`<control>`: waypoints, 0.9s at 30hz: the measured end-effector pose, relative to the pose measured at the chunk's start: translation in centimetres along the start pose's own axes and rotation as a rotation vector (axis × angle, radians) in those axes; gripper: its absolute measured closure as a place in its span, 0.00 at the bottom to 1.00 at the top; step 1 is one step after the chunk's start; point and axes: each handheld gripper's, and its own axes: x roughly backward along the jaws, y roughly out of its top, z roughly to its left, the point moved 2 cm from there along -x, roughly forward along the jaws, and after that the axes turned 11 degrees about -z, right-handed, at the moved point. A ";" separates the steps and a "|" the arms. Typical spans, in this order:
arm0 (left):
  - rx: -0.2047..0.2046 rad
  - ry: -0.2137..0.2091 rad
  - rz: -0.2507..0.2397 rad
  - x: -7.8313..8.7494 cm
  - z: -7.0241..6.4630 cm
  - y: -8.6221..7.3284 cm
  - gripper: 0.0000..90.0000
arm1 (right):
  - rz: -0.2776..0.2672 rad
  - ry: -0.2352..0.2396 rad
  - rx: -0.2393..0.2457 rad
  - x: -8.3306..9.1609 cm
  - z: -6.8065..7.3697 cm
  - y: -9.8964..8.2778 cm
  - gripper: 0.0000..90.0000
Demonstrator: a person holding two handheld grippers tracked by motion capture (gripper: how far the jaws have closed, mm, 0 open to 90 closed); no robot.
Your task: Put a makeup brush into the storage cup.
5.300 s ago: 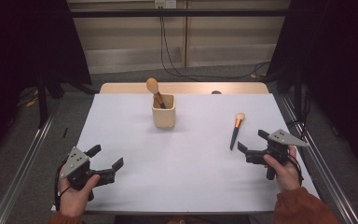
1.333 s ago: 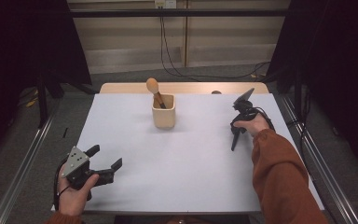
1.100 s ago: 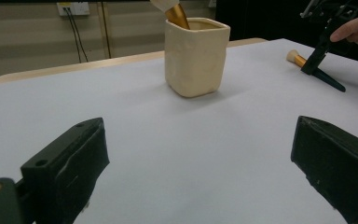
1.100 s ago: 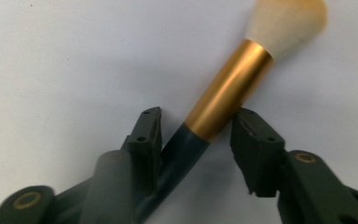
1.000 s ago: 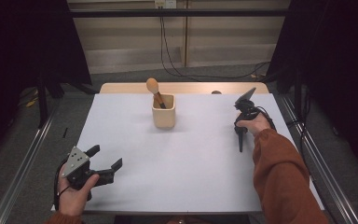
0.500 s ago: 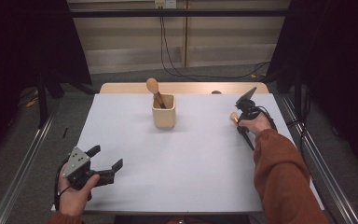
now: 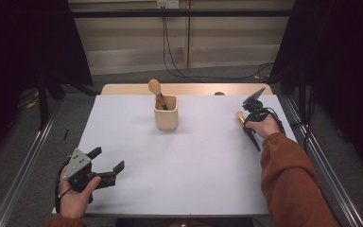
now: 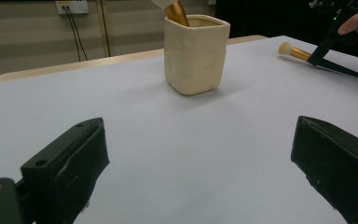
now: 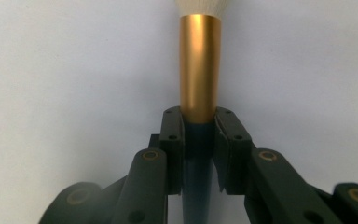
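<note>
In the high view the right gripper [image 7: 247, 118] is clamped on the makeup brush [image 7: 248, 129] near the right edge of the white table [image 7: 194, 165], while the left gripper [image 7: 108, 162] rests at the front left with its jaws apart. In the left gripper view the jaws stand wide with nothing between them, and the beige cup [image 8: 195, 53] stands ahead with another brush [image 8: 173, 10] inside. In the right gripper view the two jaws press on the brush handle just below its gold ferrule [image 9: 200, 67].

Cream cup [image 7: 165, 112] holding brush [image 7: 156, 91], mid-table [image 7: 179, 165], upright.

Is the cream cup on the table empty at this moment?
No: a brush with a gold ferrule stands in the cream cup, its rounded head sticking out above the rim.
</note>
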 end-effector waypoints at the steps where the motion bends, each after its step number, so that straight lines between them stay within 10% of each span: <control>1: 0.000 0.000 -0.001 0.0 0.0 0.0 0.04 | -0.015 -0.003 -0.003 0.2 0.0 0.0 0.84; 13: 0.002 0.007 -0.005 0.1 0.1 0.0 0.04 | -0.123 0.013 0.022 0.9 0.6 -0.8 0.84; 27: 0.002 0.005 -0.005 0.1 0.0 0.0 0.04 | -0.369 0.034 0.012 3.1 0.5 -1.9 0.84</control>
